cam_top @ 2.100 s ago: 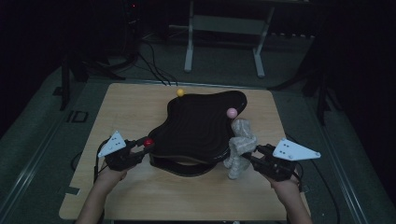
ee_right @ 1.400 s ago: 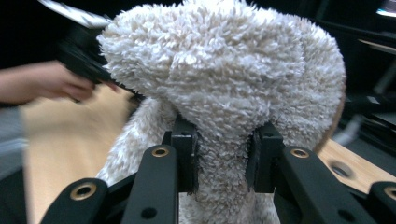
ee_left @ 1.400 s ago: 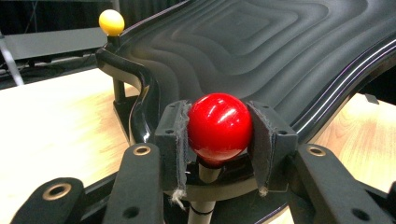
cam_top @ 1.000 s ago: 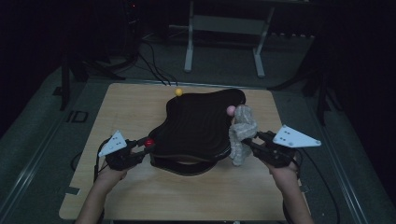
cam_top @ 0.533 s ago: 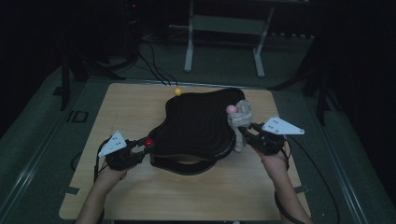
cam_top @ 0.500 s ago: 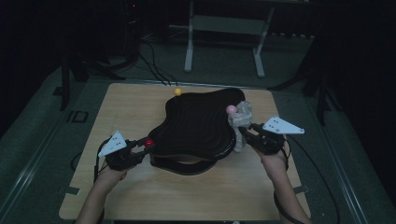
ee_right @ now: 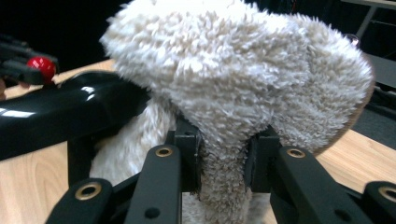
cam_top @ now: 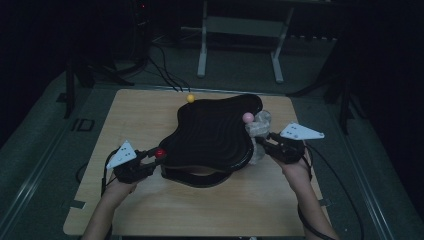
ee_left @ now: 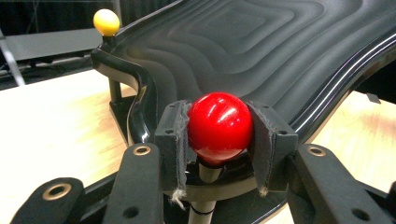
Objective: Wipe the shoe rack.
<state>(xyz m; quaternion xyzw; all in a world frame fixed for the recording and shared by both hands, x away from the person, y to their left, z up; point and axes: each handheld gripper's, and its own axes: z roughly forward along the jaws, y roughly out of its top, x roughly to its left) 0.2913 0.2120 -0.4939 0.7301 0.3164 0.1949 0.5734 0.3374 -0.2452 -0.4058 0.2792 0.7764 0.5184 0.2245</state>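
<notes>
A glossy black tray (cam_top: 212, 132) with a rippled top stands on a low stand on the wooden table (cam_top: 145, 115). Ball knobs stick up at its corners: red (cam_top: 159, 153), yellow (cam_top: 190, 98) and pink (cam_top: 248, 117). My left gripper (cam_top: 156, 156) is shut on the red ball (ee_left: 219, 127), its pads (ee_left: 175, 130) pressing both sides. My right gripper (cam_top: 262, 142) is shut on a fluffy white plush toy (cam_top: 259, 125), held against the tray's right edge beside the pink ball. In the right gripper view the plush (ee_right: 243, 79) bulges above the gripper (ee_right: 222, 158) and hides the pink ball.
A white metal frame (cam_top: 240, 30) and cables lie on the dark floor behind the table. Bare wood stretches along the table's front edge (cam_top: 210, 215) and its far left. In the right gripper view the tray's rim (ee_right: 56, 116) runs left toward the red ball (ee_right: 41, 65).
My right gripper has carried the plush from the table by the tray's front right up and in to the tray's right edge near the pink ball. The left hand has stayed still.
</notes>
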